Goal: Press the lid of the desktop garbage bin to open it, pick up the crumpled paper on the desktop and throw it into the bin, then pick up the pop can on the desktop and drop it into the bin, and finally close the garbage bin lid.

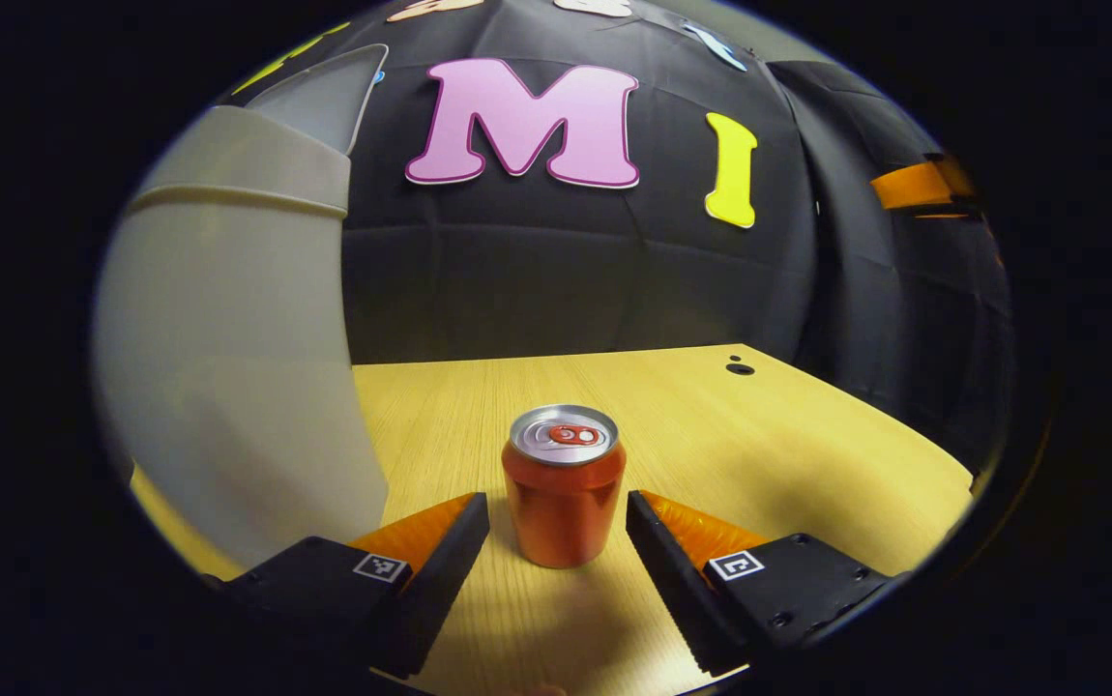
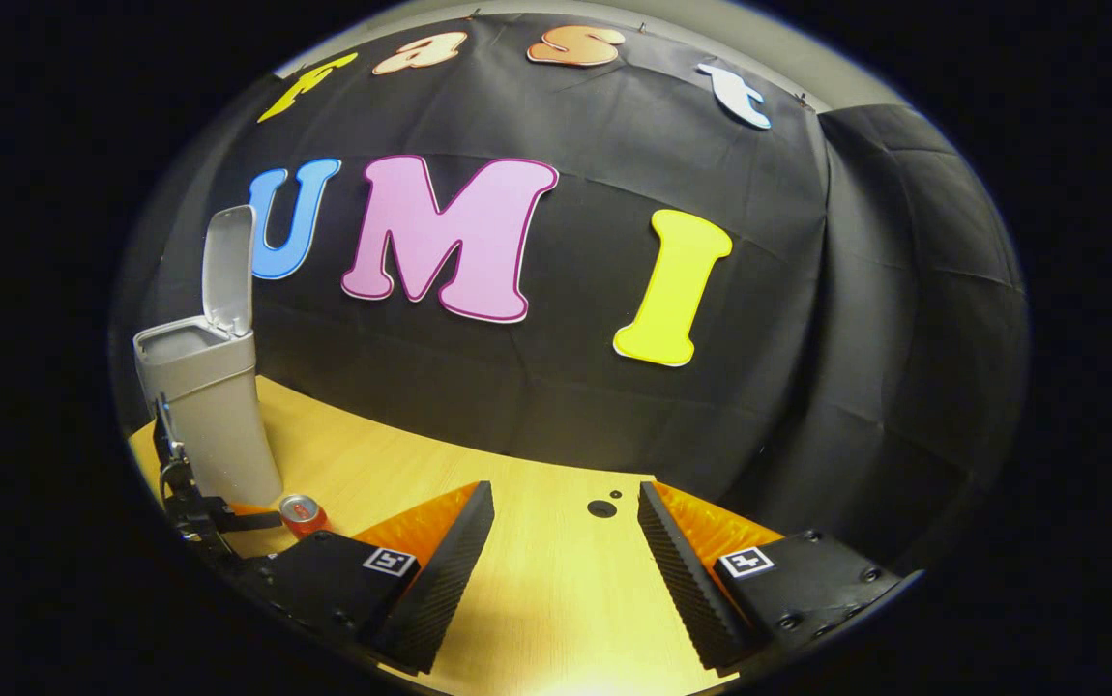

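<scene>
An orange pop can point(image 1: 564, 488) stands upright on the wooden desk point(image 1: 711, 425). My left gripper point(image 1: 558, 517) is open, with a finger on each side of the can and a small gap to each. The grey garbage bin point(image 1: 237, 367) rises close at the left of the left gripper view. In the right gripper view the bin point(image 2: 213, 406) stands far left with its lid point(image 2: 227, 271) raised upright, and the can point(image 2: 303, 514) sits at its foot beside the other gripper point(image 2: 198, 512). My right gripper point(image 2: 566, 551) hovers open over bare desk, holding nothing.
The desk point(image 2: 537, 599) runs back to the black cloth wall. Two small dark holes point(image 2: 602, 507) mark the desk near its far edge. The desk's right edge point(image 1: 943, 464) drops off at the right of the left gripper view.
</scene>
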